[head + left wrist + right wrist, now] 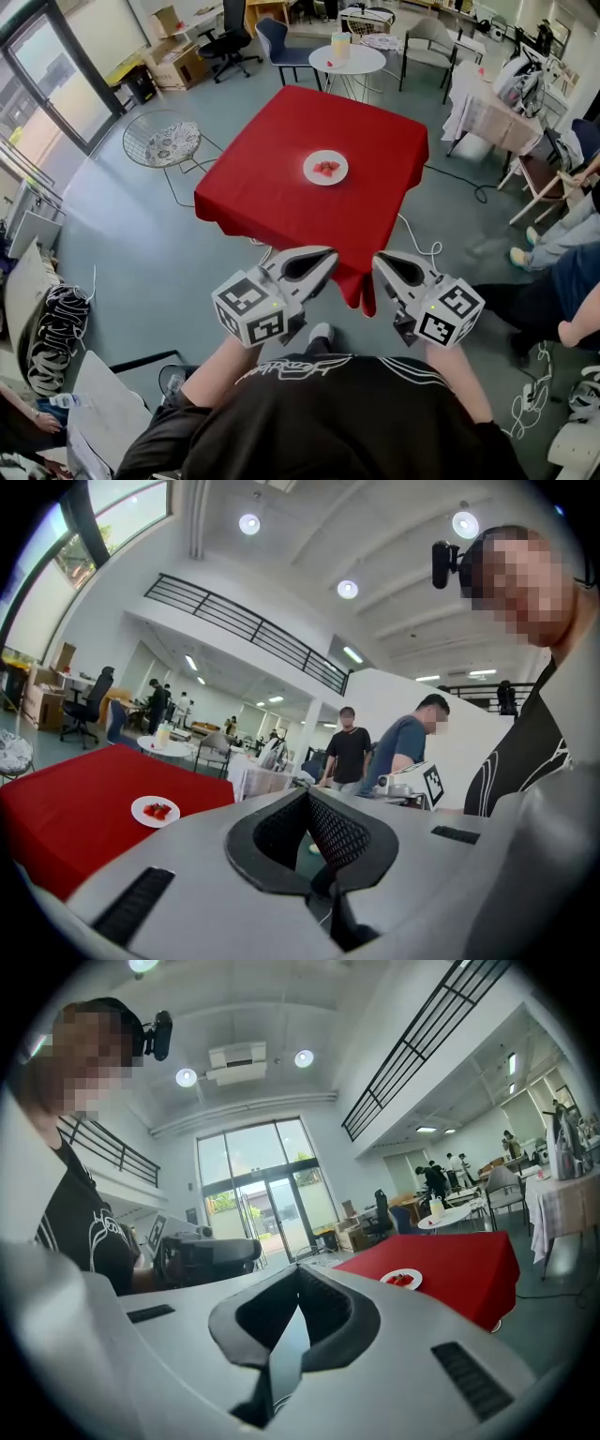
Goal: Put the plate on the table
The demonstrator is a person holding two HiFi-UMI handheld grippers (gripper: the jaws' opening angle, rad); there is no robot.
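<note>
A white plate [325, 168] with red fruit pieces on it lies near the middle of a table with a red cloth [272, 178]. Both grippers are held close to the person's chest, over the floor and short of the table's near corner, tips aimed at the table. My left gripper [330, 253] has its jaws together with nothing between them. My right gripper [378, 260] looks the same, jaws together and holding nothing. The plate [156, 810] shows far off to the left in the left gripper view. In the right gripper view the plate [400, 1279] is far off to the right.
A round white table [347, 59] with a container stands behind the red one, with chairs around it. A round wire chair [161, 141] is at the left, a white-draped table [487, 108] at the right. Seated people's legs [562, 239] and floor cables are at the right.
</note>
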